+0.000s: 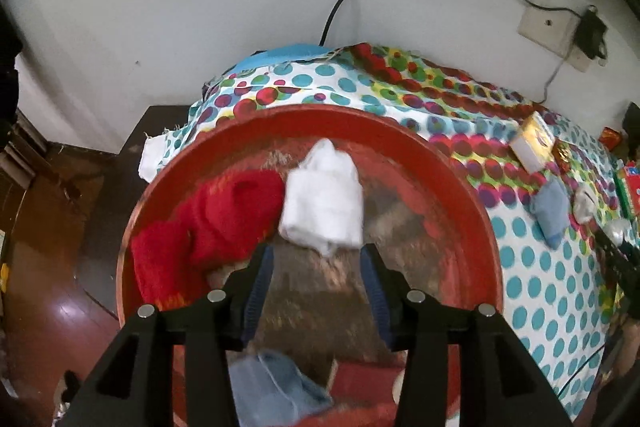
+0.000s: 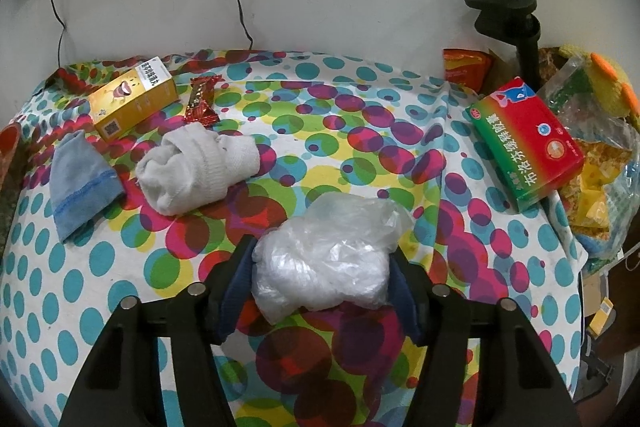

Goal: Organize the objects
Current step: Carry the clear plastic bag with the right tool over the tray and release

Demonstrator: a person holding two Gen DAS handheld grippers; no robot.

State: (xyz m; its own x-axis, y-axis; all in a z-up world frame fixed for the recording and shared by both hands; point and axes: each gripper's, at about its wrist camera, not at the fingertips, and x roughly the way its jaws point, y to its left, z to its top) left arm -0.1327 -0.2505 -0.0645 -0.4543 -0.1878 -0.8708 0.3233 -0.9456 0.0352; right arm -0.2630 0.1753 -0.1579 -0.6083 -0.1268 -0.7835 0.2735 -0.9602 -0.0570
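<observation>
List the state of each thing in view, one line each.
left gripper: open, empty, over the red basin
white sock: blurred, beyond the fingertips, over the basin
red sock: in basin
right gripper: straddling crumpled plastic bag
rolled white sock: on cloth
blue sock: flat on cloth

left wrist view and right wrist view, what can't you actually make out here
- Left wrist view: the white bundle in the red basin is motion-blurred; sock or cloth unclear.
- Left wrist view: the blue cloth is partly hidden by the left gripper.
- Right wrist view: whether the right gripper pads press the plastic bag is unclear.
</observation>
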